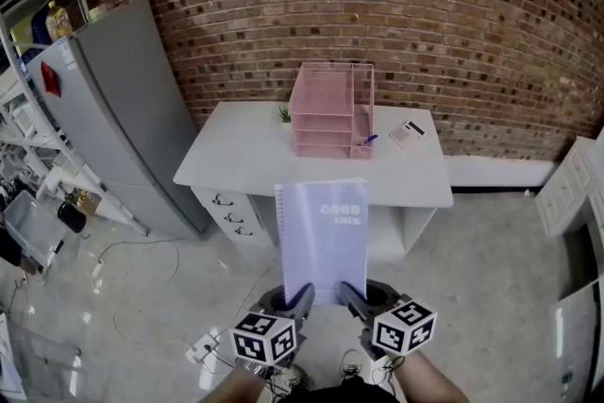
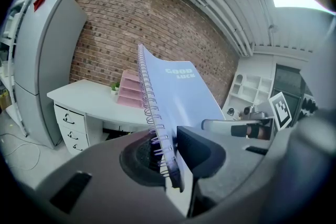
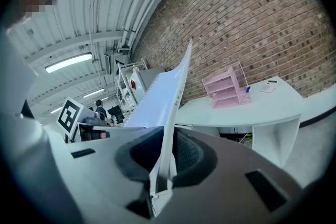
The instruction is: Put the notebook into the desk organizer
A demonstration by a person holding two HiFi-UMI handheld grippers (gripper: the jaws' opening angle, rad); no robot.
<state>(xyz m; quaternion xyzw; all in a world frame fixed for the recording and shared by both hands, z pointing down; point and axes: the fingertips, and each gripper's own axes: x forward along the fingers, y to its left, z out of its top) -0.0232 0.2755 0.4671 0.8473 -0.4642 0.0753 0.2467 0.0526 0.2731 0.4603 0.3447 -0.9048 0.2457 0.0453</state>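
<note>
The left gripper [image 1: 300, 299] pinches the notebook [image 1: 326, 236] at its spiral corner and the right gripper [image 1: 353, 297] pinches the other near corner, holding it up well short of the organizer [image 1: 330, 109], so the carry and the insertion are both left to do.

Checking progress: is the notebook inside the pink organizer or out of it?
Out. The left gripper and right gripper hold the notebook in the air, short of the desk where the organizer stands.

A grey fridge [image 1: 113, 109] stands beside the white desk [image 1: 245, 160].
</note>
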